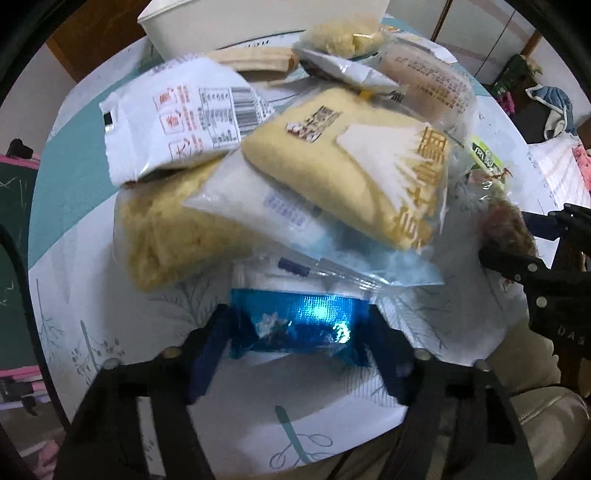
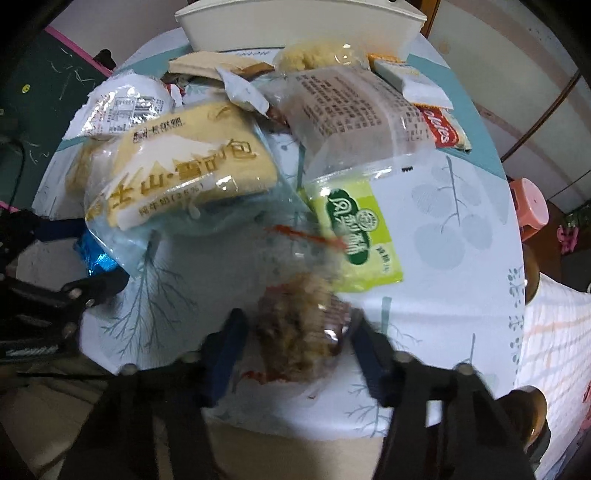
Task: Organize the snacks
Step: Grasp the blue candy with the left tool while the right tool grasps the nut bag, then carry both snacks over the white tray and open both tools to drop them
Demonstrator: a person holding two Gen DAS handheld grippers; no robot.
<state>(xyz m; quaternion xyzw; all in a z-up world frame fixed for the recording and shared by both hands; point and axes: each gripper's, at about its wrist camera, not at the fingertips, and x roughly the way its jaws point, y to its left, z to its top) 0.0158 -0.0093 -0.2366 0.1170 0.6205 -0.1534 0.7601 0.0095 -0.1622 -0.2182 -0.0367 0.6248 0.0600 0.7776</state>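
The table (image 2: 461,221), under a white cloth printed with pale trees, carries the whole lot. At its far edge stands a white bin (image 2: 295,26), the likely receptacle, though that is a judgement only.

Between bin and near edge lies a loose heap of wrapped snacks. Largest is the yellow bread bag (image 1: 351,173), printed with a white mountain, resting on top of a clear blue-tinted bag (image 1: 258,210) and just beside a crumbly yellow cake pack (image 1: 166,240) on the left. A white labelled packet (image 1: 173,122) lies at the far left of the heap. A green-labelled pack (image 2: 354,232) sits right of centre.

Nearest are the two smallest items. The blue foil packet (image 1: 295,325) lies at the near edge of the heap, between the fingers of the left gripper (image 1: 299,332); the pads appear to press both its short ends, so it is pinched. The brown floss-topped cake (image 2: 303,332), in clear wrap, lies between the fingers of the right gripper (image 2: 295,343); the blur hides whether the pads touch it.

Assessment: both items are light. The foil is slick and crinkles, so the sealed ends are the firmest hold. The cake is soft and crushable; a light hold across its sides is advised.
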